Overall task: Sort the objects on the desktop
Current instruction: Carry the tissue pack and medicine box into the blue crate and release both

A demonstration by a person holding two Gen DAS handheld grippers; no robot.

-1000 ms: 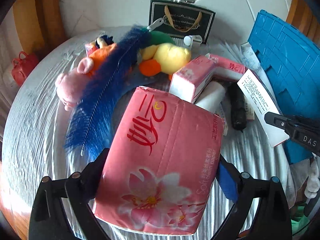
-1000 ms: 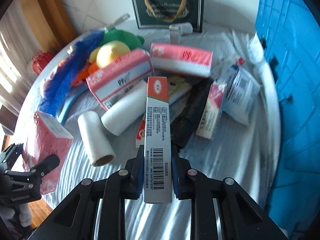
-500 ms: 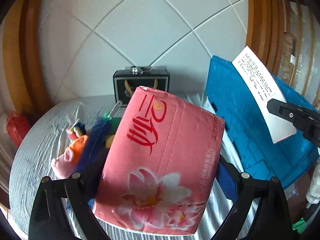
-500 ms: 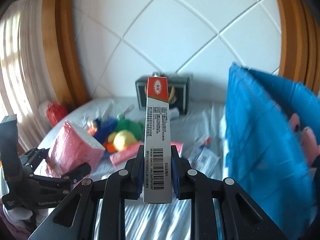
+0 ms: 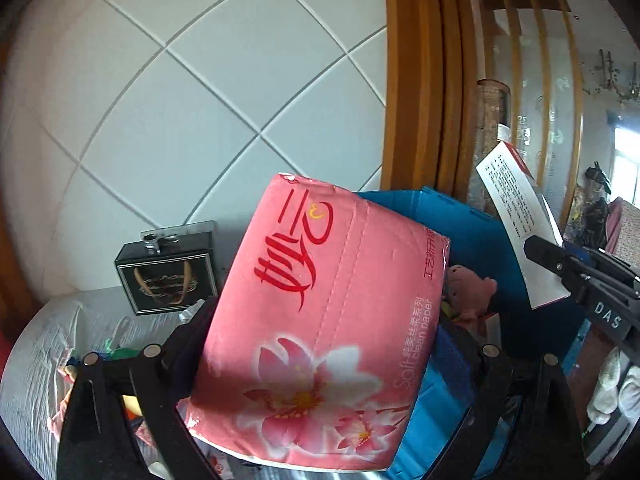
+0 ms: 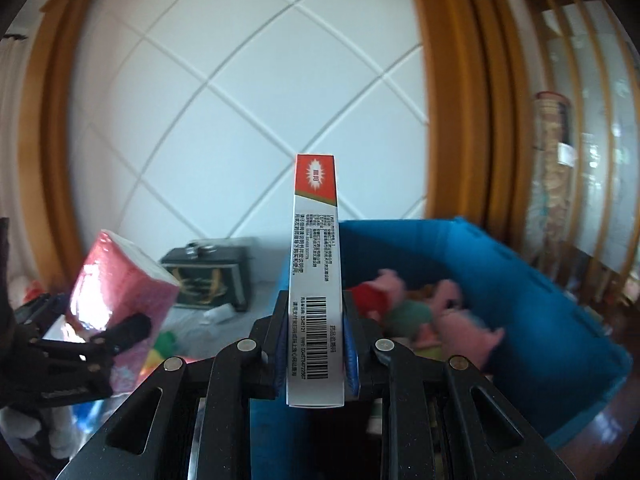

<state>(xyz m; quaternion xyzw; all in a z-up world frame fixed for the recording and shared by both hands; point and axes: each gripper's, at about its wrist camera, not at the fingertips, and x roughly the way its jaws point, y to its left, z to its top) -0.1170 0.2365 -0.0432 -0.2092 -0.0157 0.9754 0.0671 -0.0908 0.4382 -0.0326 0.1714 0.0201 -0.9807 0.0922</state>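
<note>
My left gripper is shut on a pink tissue pack with a flower print, held up in the air before the blue bin. My right gripper is shut on a long white and red medicine box, held upright beside the blue bin. The tissue pack and left gripper show at the left of the right wrist view. The medicine box shows at the right of the left wrist view.
Pink plush toys lie inside the blue bin. A black gift bag stands at the back of the grey-clothed table against the white tiled wall. Plush toys lie on the table. Wooden frames stand at the right.
Both grippers have risen and swung right toward the blue bin with their loads. The table clutter has dropped out of view and the bin's inside now shows.
</note>
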